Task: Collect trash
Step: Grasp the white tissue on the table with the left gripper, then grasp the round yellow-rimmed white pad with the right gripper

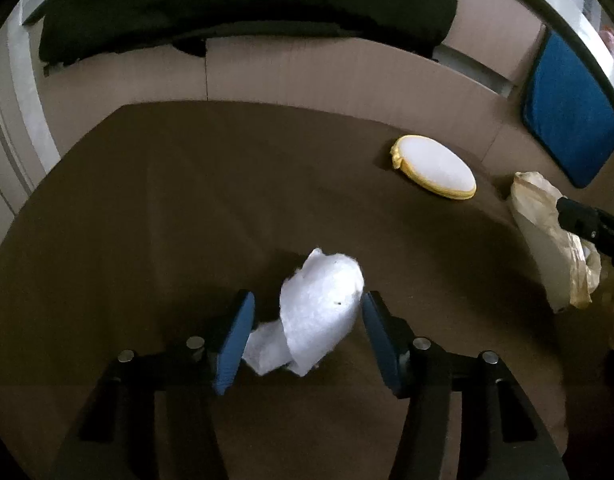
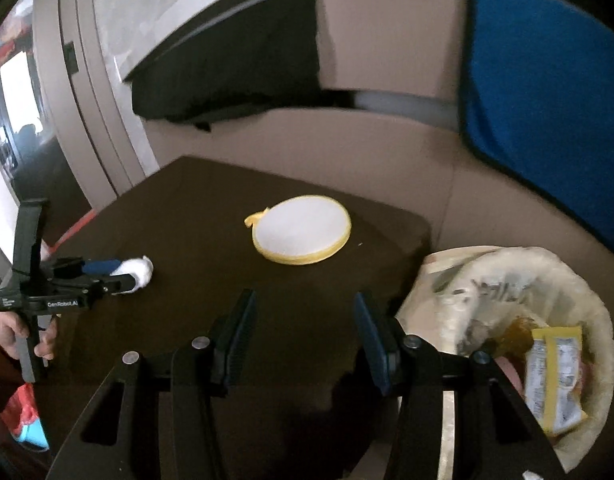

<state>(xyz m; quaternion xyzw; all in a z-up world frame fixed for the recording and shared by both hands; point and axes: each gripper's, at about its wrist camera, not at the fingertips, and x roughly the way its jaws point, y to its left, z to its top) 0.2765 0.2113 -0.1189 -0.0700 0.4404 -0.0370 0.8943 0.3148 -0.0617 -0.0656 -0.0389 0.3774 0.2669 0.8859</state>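
A crumpled white tissue lies on the dark brown table. My left gripper straddles it: the tissue fills most of the gap and brushes both blue pads without looking squeezed. The right wrist view shows that left gripper at far left, held by a hand, with the tissue at its tips. My right gripper stands open and empty over the table's near right part, beside a lined trash bin holding a yellow wrapper.
A round white disc with a yellow rim lies toward the table's far right. The bin's liner shows at the right edge of the table. Behind are cardboard walls, a black cloth and a blue cushion.
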